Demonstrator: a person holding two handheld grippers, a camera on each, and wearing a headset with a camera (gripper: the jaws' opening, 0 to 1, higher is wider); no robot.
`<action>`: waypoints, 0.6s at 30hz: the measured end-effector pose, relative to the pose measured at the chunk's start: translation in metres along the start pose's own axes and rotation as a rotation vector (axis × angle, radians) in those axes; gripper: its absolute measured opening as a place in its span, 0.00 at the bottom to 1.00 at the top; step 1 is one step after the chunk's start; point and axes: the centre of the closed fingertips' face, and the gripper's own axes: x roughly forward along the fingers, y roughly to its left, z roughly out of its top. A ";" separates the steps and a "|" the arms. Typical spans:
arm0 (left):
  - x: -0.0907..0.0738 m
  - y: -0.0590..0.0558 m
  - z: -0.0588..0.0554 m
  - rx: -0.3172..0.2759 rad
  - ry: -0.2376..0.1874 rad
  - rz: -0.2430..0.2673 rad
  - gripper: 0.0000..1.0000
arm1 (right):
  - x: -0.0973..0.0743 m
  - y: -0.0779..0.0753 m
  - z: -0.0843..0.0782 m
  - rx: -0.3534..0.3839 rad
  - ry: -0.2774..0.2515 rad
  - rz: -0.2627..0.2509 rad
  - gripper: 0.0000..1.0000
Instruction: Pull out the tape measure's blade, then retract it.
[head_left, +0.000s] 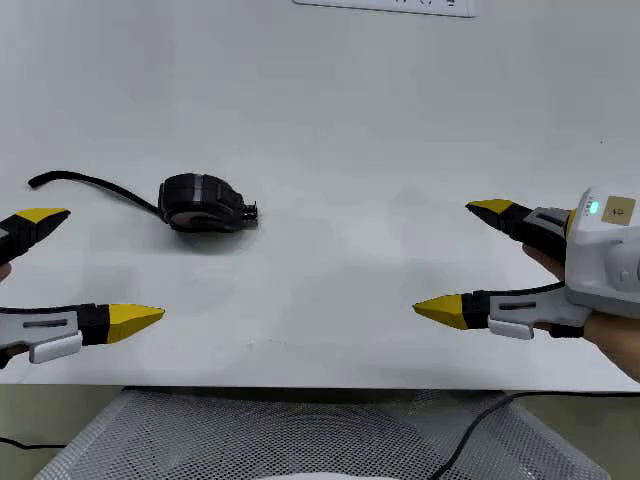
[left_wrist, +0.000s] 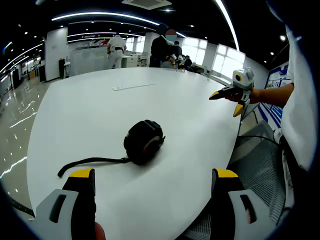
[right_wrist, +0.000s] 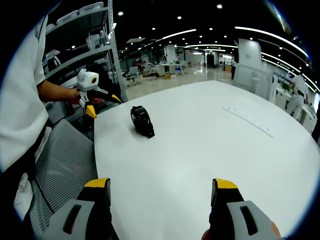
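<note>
A big white counter (head_left: 400, 100) stands in a wide room. Long lights (left_wrist: 100, 14) shine on the dark ceiling. Windows (left_wrist: 222, 57) glow at the back. A grey mesh chair (head_left: 300, 430) sits close.

Jaws spread wide, both sides.
Left gripper (head_left: 115, 263) and right gripper (head_left: 441, 257) point inward, well apart, nothing held.

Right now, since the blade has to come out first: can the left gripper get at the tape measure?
Probably yes. The left gripper is open, and the tape measure lies just ahead of its jaws on the table, with nothing between them.
</note>
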 end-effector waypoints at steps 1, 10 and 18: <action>0.000 0.000 0.000 0.001 0.001 0.000 0.94 | 0.000 0.000 -0.001 -0.001 0.002 -0.002 0.81; 0.002 0.001 0.002 0.003 0.000 0.001 0.93 | -0.001 -0.002 -0.001 -0.004 -0.001 -0.016 0.83; 0.005 0.003 0.004 0.009 0.000 -0.008 0.91 | 0.000 -0.004 -0.002 -0.007 0.002 -0.012 0.82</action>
